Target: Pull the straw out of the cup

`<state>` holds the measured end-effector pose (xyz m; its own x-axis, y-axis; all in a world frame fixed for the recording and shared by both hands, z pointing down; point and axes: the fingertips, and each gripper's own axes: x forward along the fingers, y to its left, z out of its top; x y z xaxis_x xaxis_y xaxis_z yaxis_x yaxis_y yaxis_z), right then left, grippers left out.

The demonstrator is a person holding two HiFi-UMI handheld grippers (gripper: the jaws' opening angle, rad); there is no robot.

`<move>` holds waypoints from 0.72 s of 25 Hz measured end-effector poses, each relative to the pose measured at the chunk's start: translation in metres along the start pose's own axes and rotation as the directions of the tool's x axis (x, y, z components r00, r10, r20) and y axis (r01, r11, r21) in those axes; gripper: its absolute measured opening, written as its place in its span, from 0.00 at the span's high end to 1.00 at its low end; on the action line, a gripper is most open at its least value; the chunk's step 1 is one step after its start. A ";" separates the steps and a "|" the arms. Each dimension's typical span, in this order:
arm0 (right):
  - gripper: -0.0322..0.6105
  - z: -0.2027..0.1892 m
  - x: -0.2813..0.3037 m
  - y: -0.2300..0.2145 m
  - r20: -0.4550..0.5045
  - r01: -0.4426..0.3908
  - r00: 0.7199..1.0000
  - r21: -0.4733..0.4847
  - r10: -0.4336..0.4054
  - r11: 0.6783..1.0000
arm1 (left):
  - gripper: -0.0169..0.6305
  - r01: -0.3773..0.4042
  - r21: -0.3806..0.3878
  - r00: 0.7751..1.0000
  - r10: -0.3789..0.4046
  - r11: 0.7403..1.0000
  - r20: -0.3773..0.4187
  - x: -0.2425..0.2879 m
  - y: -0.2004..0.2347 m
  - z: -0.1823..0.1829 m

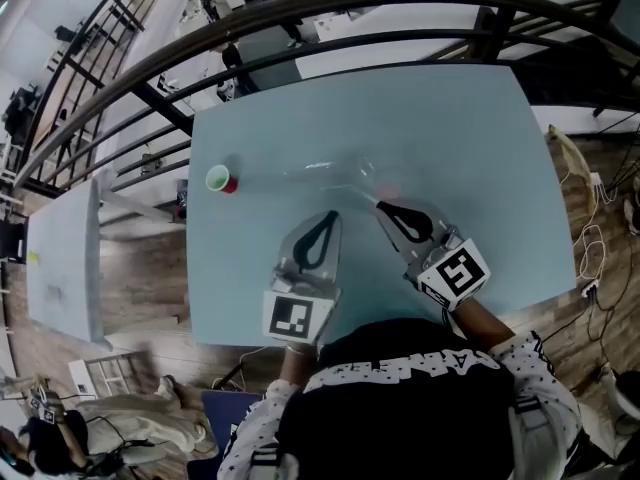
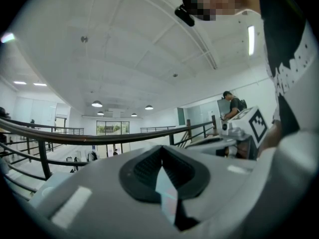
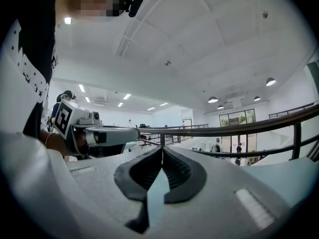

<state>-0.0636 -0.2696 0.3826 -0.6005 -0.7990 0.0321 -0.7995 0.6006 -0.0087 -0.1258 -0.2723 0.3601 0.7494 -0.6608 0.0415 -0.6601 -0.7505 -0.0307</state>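
Observation:
A small red cup [image 1: 222, 180] with a green top stands on the pale blue table [image 1: 450, 128], near its far left corner. I cannot make out a straw in it. My left gripper [image 1: 331, 214] lies low over the table's near middle, shut with nothing between its pads, well to the right of the cup. My right gripper [image 1: 379, 205] sits just beside it, also shut and empty. Both point level toward the far edge. In the left gripper view the jaws [image 2: 161, 147] meet at the tip, and in the right gripper view they [image 3: 162, 148] do the same. Neither gripper view shows the cup.
A black railing [image 1: 300, 18] runs beyond the table's far edge. A second pale table [image 1: 60, 258] stands to the left across a gap of wooden floor. Cables [image 1: 592, 240] lie on the floor at the right. The person's torso fills the near edge.

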 end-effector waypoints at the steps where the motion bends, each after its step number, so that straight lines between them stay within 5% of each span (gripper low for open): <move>1: 0.95 -0.002 -0.001 -0.002 -0.005 0.000 1.000 0.001 0.000 1.000 | 0.99 0.007 0.010 1.000 -0.007 1.000 -0.006 0.003 -0.003 -0.002; 18: 0.95 -0.023 0.018 -0.026 -0.054 0.019 0.998 0.036 -0.017 0.999 | 0.99 0.030 -0.031 0.998 -0.031 0.999 -0.047 0.023 0.008 -0.024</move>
<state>-0.0534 -0.2983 0.4067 -0.5850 -0.8064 0.0866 -0.8109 0.5836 -0.0437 -0.1144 -0.2934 0.3843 0.7662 -0.6364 0.0892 -0.6390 -0.7692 0.0011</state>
